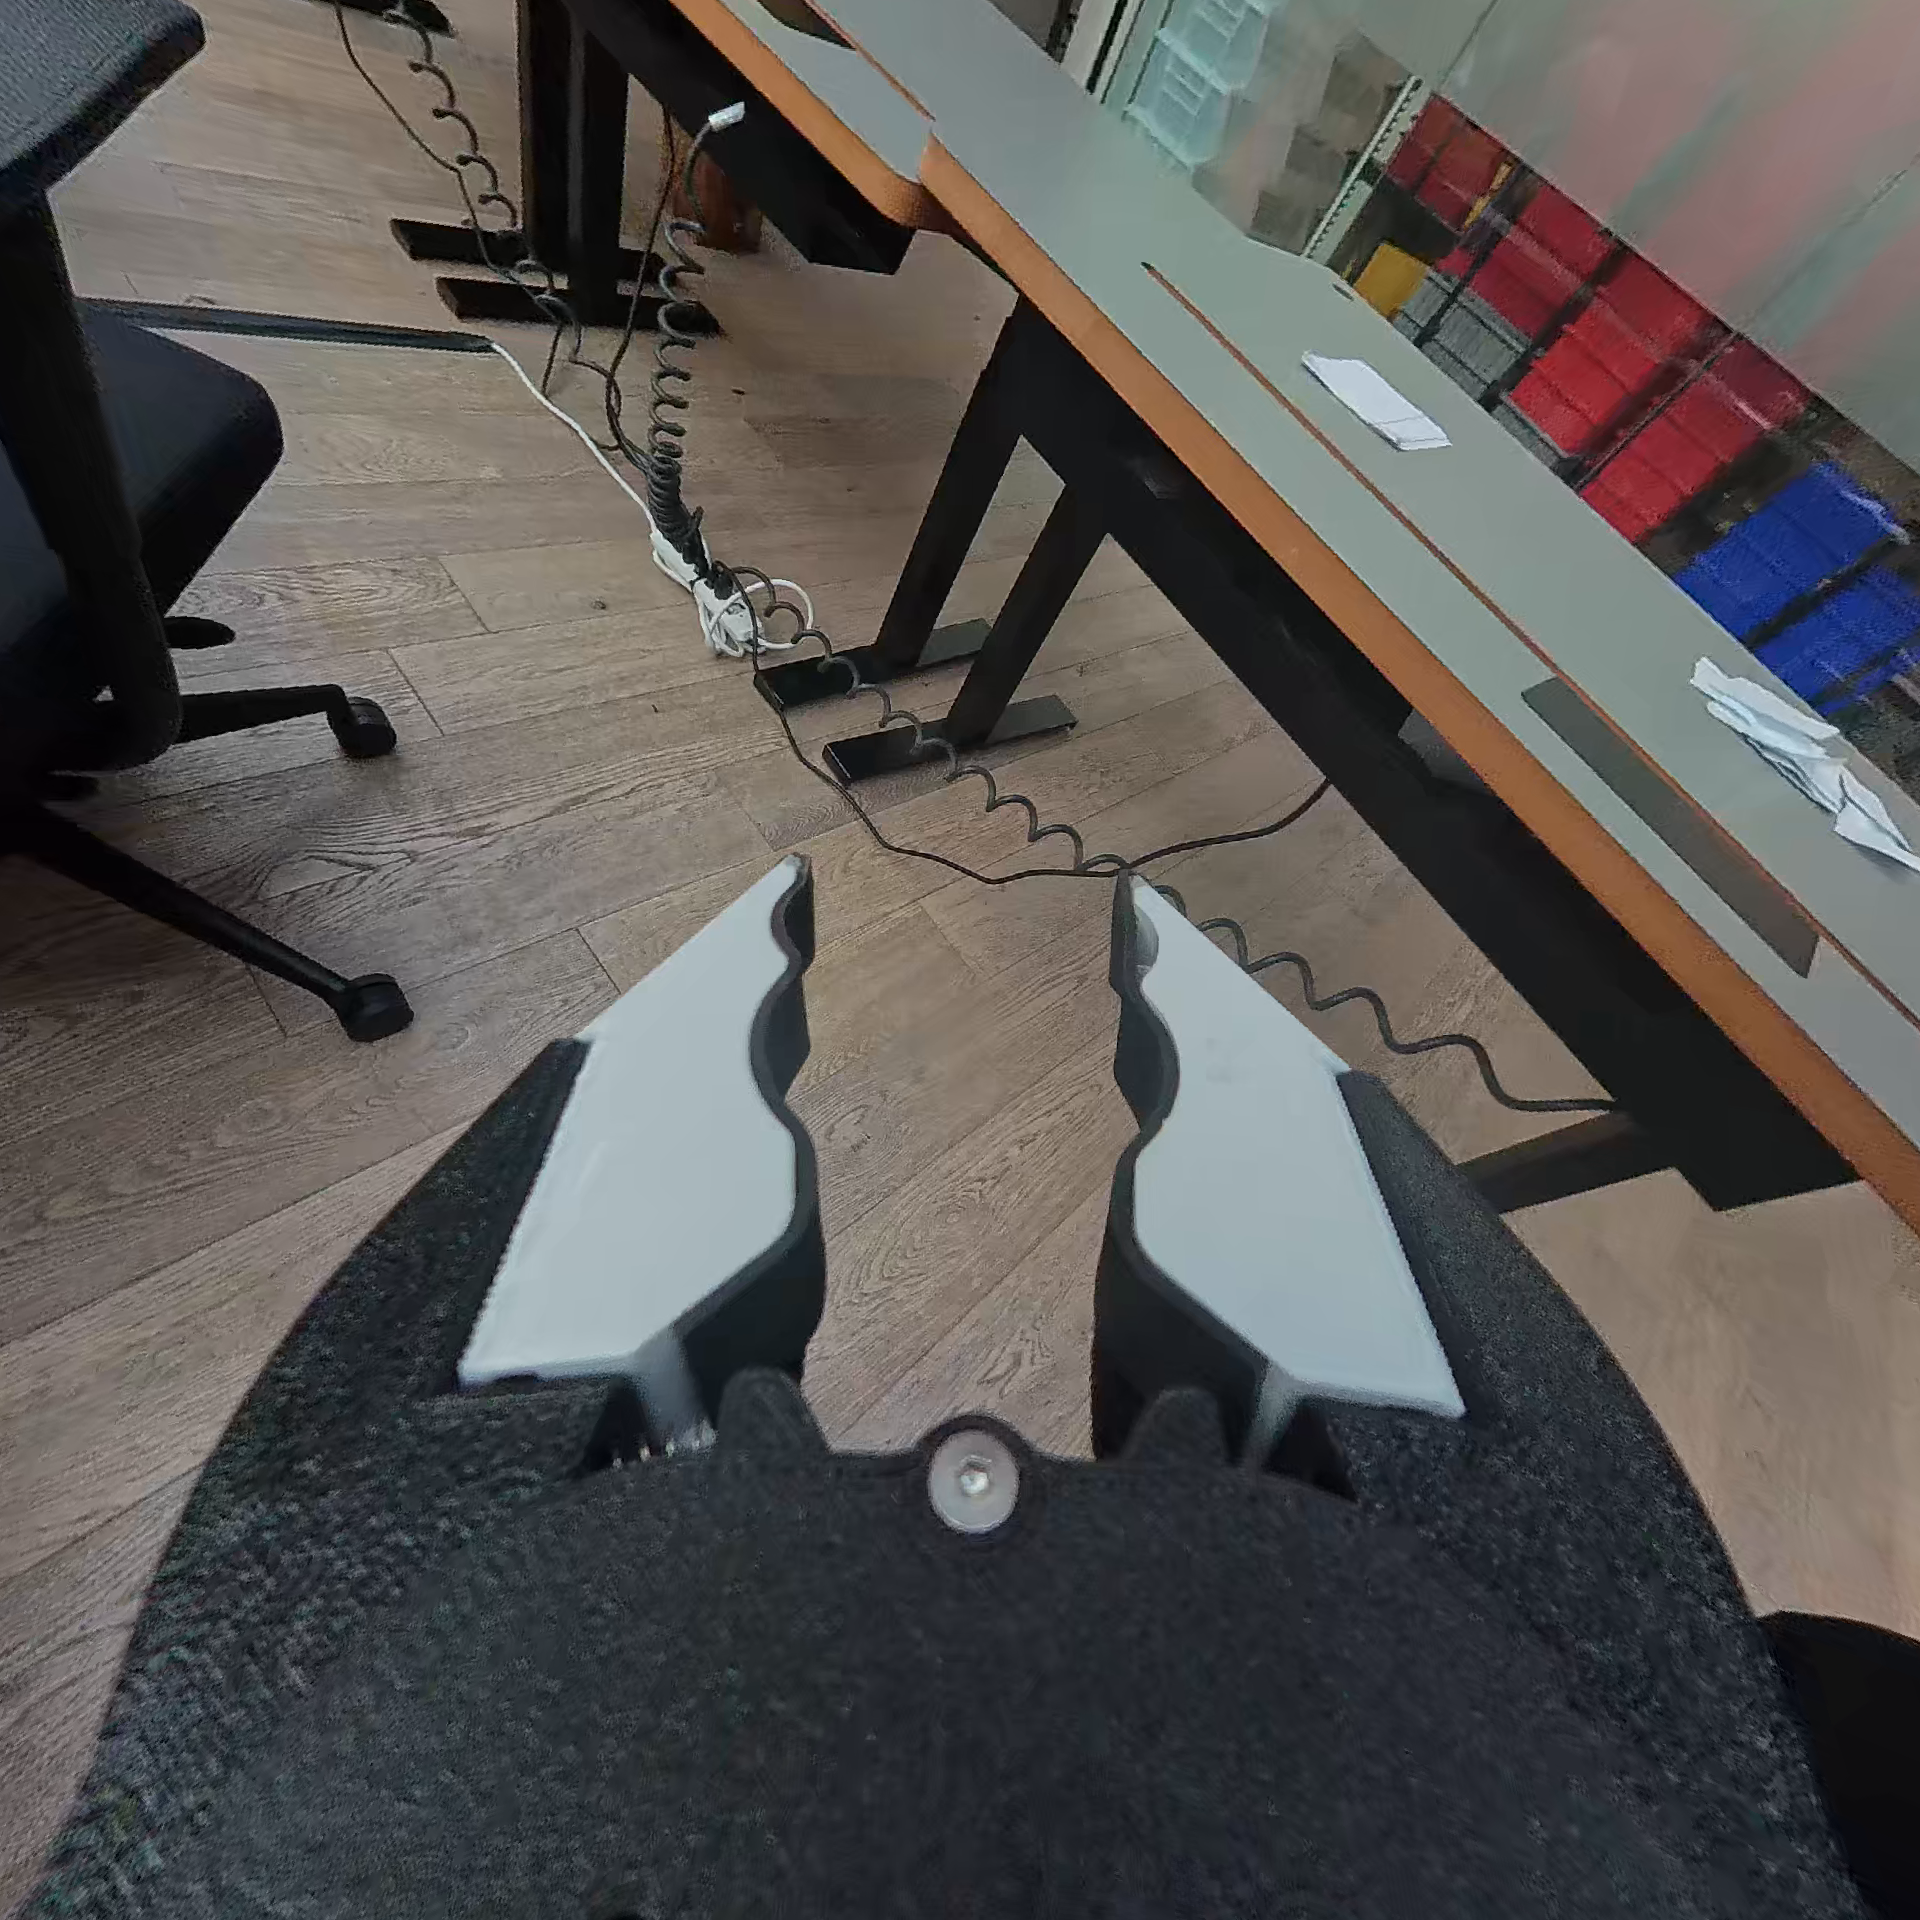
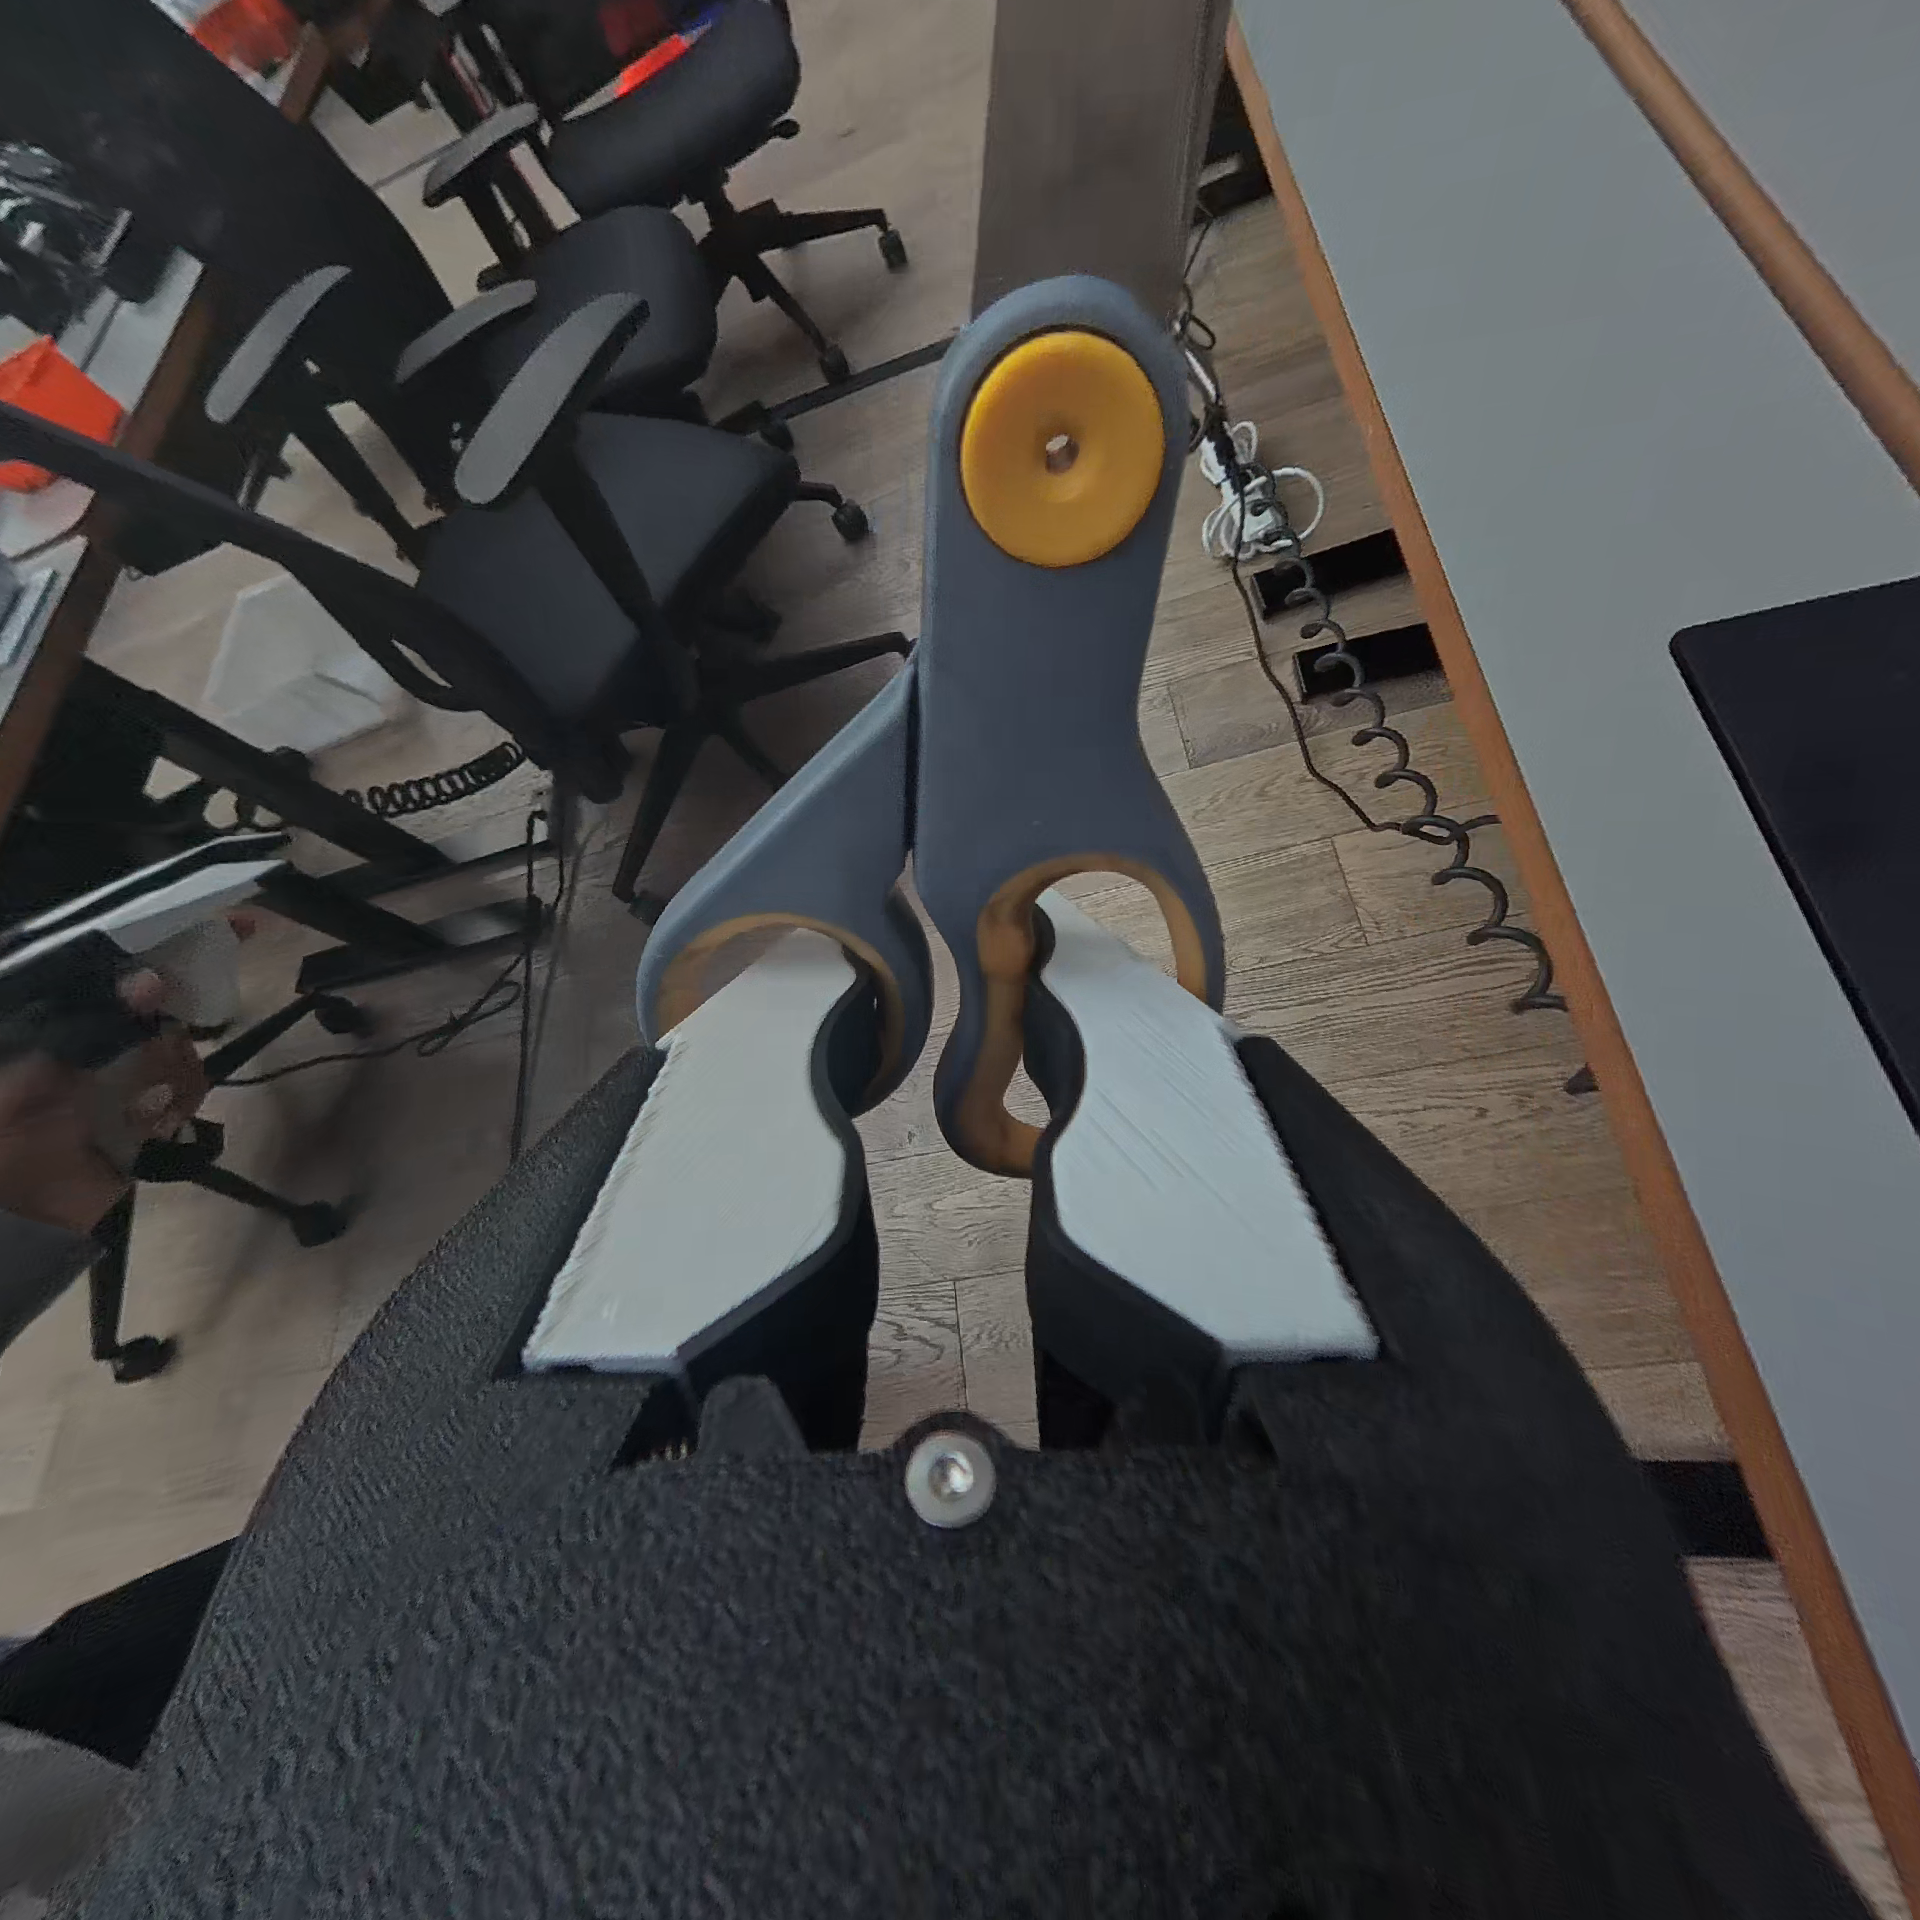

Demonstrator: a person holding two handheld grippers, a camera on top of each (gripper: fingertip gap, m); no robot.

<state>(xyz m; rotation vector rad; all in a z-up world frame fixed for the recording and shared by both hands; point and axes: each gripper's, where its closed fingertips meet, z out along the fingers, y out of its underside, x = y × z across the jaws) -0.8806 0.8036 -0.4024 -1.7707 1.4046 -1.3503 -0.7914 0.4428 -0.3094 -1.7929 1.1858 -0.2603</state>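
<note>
Office – desks (image 1: 1299,343), swivel chairs (image 2: 613,561), floor cables (image 1: 675,436), wood-look flr

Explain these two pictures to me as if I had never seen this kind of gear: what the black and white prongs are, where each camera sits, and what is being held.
Each picture comes from a camera mounted on a hand-held two-finger gripper, looking forward along its white fingers; a person carries one gripper in each hand.

In the left wrist view, the left gripper is open and empty, hanging above a wooden floor. Beyond it lie a coiled black cable and a white power strip. To the right runs a grey desk with pieces of white paper on it. An office chair stands at the left.

In the right wrist view, the right gripper carries grey scissors with a yellow pivot disc: each finger goes through one handle loop. More office chairs stand behind.
</note>
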